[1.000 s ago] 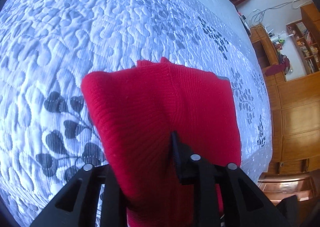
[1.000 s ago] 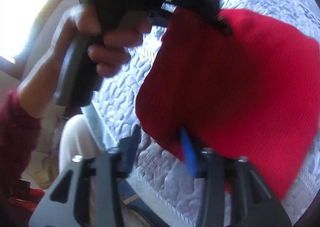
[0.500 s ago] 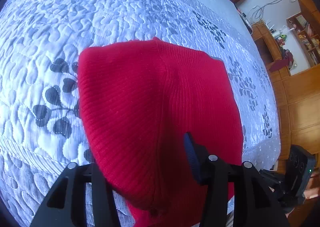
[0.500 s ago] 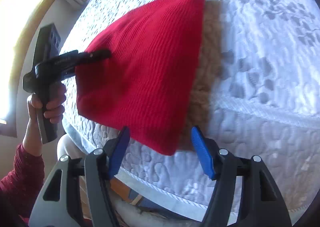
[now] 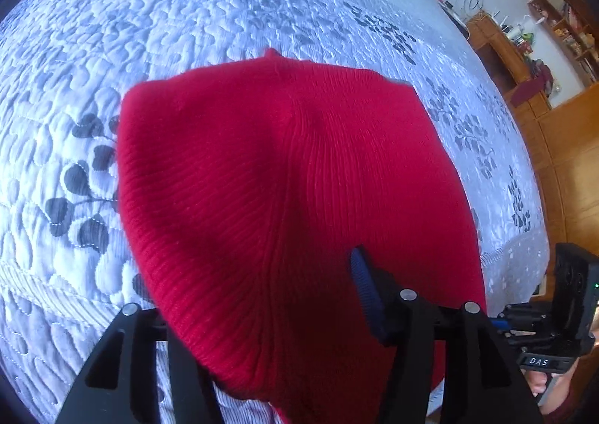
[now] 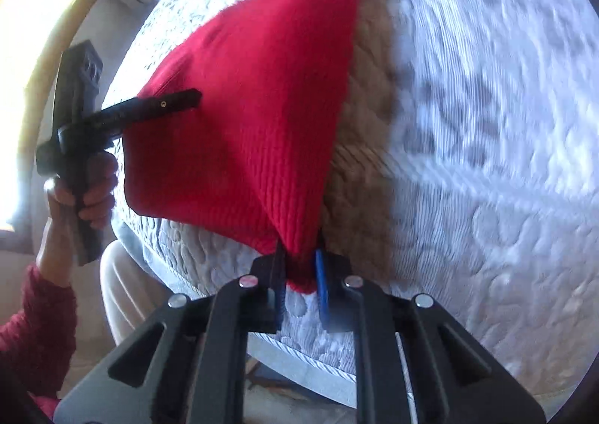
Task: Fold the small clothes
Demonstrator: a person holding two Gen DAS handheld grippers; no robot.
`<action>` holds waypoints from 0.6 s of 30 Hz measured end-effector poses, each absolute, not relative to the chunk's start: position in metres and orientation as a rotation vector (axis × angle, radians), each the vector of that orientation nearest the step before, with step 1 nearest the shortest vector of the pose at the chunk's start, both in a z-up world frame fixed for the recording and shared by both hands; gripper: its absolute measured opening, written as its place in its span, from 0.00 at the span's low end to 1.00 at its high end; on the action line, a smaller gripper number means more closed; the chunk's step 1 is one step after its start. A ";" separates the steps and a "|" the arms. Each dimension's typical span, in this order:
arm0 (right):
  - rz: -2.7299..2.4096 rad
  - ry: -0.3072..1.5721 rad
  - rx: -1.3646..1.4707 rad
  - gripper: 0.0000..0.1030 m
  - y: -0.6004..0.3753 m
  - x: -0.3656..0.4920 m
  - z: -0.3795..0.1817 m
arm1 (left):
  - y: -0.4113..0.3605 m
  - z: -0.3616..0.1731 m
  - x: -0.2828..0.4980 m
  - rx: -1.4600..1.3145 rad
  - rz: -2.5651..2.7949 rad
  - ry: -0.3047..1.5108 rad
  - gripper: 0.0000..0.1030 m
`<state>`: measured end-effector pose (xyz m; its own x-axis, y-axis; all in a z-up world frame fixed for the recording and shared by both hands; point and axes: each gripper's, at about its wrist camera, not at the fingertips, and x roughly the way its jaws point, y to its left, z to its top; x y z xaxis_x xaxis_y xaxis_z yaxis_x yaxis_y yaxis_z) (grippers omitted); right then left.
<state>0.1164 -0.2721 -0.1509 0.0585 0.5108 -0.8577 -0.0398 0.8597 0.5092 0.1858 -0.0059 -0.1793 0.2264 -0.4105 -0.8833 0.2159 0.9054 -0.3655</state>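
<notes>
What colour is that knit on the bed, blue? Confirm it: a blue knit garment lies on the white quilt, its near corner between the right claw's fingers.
Wrong on the colour. The knit garment is red, not blue; only the claw pads are blue. The right wrist view shows it. The rest holds: it lies on the white quilt, its near corner between the fingers of the closing right claw.

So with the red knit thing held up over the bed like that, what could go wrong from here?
The right gripper is closing on just a bottom corner of the red knit garment, so a tug could pull it free. The left gripper is opening with the cloth draped between its fingers, so that side may drop and bunch on the quilted bedspread. The garment also hangs near the bed's edge and could slide off.
</notes>
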 end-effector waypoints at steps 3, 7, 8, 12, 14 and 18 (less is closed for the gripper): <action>0.459 1.475 0.376 0.20 -0.266 0.120 -0.153 | -0.005 -0.176 0.186 -0.185 -0.438 1.271 0.56; 0.489 1.423 0.360 0.56 -0.275 0.137 -0.129 | 0.006 -0.166 0.191 -0.176 -0.449 1.311 0.57; 0.489 1.413 0.378 0.56 -0.281 0.145 -0.123 | 0.011 -0.161 0.195 -0.170 -0.437 1.314 0.57; 0.433 1.395 0.359 0.56 -0.298 0.195 -0.108 | 0.028 -0.141 0.208 -0.189 -0.382 1.275 0.57; 0.369 1.415 0.327 0.56 -0.298 0.228 -0.113 | 0.030 -0.134 0.219 -0.215 -0.364 1.257 0.57; 0.320 1.429 0.319 0.57 -0.288 0.279 -0.123 | 0.014 -0.133 0.242 -0.189 -0.308 1.236 0.57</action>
